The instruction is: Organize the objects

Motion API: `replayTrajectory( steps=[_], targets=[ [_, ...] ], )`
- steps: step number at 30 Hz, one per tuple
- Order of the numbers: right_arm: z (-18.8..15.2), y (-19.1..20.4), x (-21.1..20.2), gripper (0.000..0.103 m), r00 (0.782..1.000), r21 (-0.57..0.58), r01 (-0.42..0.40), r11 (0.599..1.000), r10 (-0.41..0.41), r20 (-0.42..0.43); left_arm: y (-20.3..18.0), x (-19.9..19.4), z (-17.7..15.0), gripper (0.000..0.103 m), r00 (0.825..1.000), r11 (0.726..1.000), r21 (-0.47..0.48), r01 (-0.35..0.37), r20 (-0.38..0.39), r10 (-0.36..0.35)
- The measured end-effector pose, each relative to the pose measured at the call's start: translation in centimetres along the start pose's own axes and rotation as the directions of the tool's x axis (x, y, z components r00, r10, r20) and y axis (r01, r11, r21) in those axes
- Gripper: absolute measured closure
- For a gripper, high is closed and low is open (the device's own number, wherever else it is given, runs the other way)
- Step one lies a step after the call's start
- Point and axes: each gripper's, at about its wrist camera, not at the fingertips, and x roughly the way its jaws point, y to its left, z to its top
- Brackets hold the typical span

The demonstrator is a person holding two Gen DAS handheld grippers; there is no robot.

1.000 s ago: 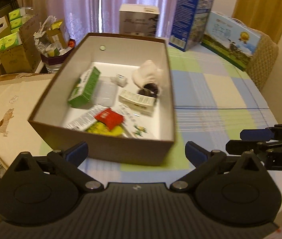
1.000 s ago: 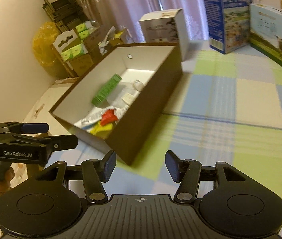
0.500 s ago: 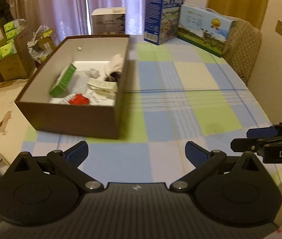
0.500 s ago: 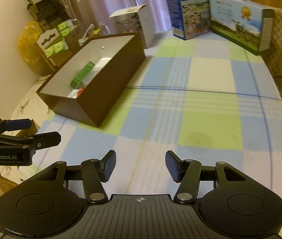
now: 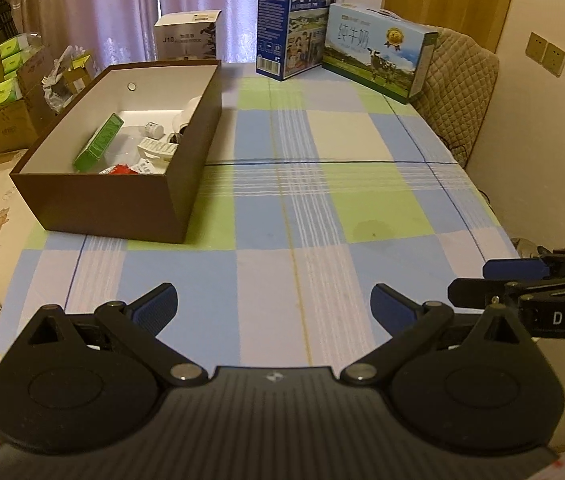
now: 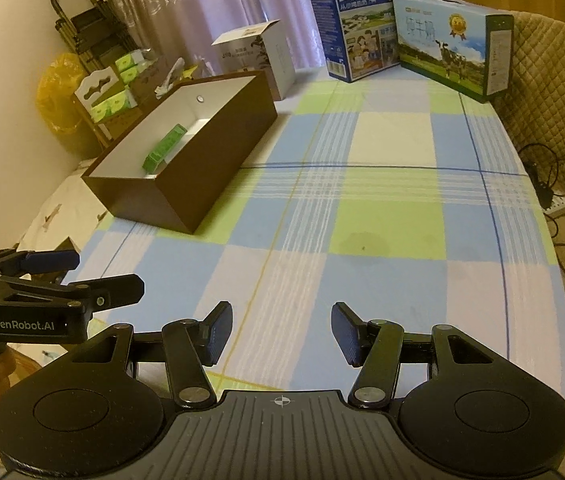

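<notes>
Surface (image 5: 322, 216) under a checked cloth of blue, green and pale squares; quilted beige chair (image 5: 462, 92) at its far right corner. Mauve curtains (image 5: 94, 8) along the back, a bright gap at their middle; plain cream wall (image 5: 542, 140) at right bearing a double switch plate (image 5: 546, 54). Left side: black folding rack (image 6: 82, 36), yellow bag (image 6: 56, 96), stacked cardboard cartons (image 5: 6, 124).

Two milk cartons (image 5: 296, 26) and a grey-white box (image 5: 188, 40) stand by the curtain (image 5: 82, 8), beside what looks like a quilted chair (image 5: 458, 92).
</notes>
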Motion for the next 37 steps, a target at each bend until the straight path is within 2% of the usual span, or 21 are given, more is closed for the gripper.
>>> replayTrajectory(
  steps=[15, 37],
  targets=[
    [-1.1, -0.2, -0.9, 0.051, 1.0, 0.0, -0.006, 1.0, 0.006, -0.002, -1.2, -0.5, -1.4, 0.001, 1.0, 1.0, 0.005, -0.008, -0.005, 0.008],
    [-0.2, -0.7, 0.2, 0.051, 1.0, 0.016, -0.003, 1.0, 0.003, -0.011, -0.8, 0.5, -0.2, 0.001, 1.0, 1.0, 0.025, -0.011, -0.005, 0.011]
  ],
)
